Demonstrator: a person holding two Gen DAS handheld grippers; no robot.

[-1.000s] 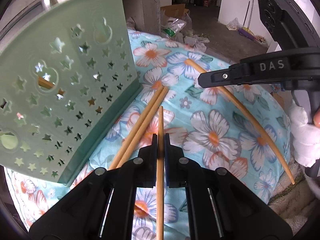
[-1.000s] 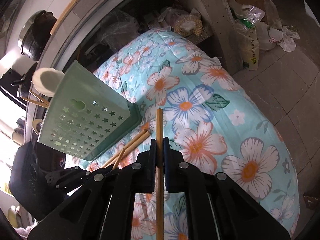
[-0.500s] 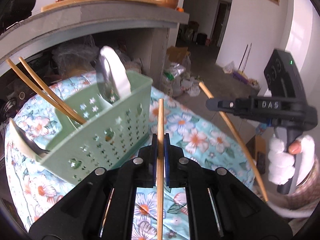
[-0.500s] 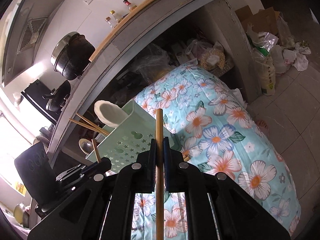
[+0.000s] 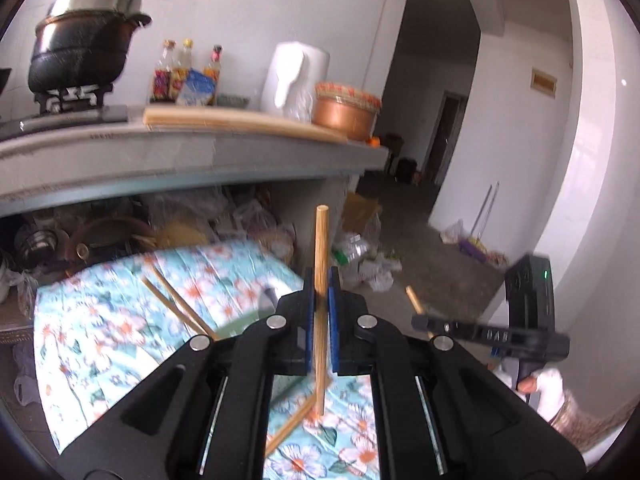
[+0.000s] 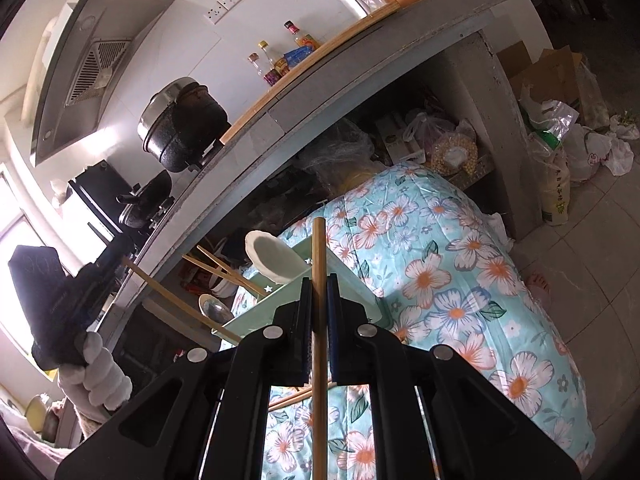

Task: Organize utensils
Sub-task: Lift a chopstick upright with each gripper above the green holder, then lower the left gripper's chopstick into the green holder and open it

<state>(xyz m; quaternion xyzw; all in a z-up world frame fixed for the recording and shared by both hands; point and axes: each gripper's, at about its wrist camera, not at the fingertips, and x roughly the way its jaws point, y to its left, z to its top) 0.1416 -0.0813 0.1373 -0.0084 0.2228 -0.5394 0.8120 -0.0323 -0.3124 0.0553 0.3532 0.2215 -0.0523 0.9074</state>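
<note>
My left gripper (image 5: 319, 276) is shut on a wooden chopstick (image 5: 321, 240) that sticks up past its tips, high above the floral cloth (image 5: 100, 320). My right gripper (image 6: 319, 284) is shut on a second chopstick (image 6: 319, 248). Below and ahead of it stands the green star-punched holder (image 6: 352, 280), which holds a white spoon (image 6: 272, 260), a metal spoon (image 6: 216, 310) and two chopsticks (image 6: 224, 270). In the left wrist view my fingers hide most of the holder. Two loose chopsticks (image 6: 292, 398) lie on the cloth. Each gripper shows in the other's view: right gripper (image 5: 418, 320), left gripper (image 6: 120, 254).
A grey concrete counter (image 5: 180, 152) runs behind the table, bearing a black pot (image 5: 84, 52), bottles (image 5: 184, 72), a white kettle (image 5: 296, 80) and a copper basin (image 5: 344, 112). Bags and boxes (image 6: 560, 128) crowd the floor beyond the cloth's right edge. A gloved hand (image 6: 96, 372) holds the left gripper.
Both grippers have risen with their chopsticks, the left one much more. Its view has swung up from the cloth and holder to the counter and wall.
</note>
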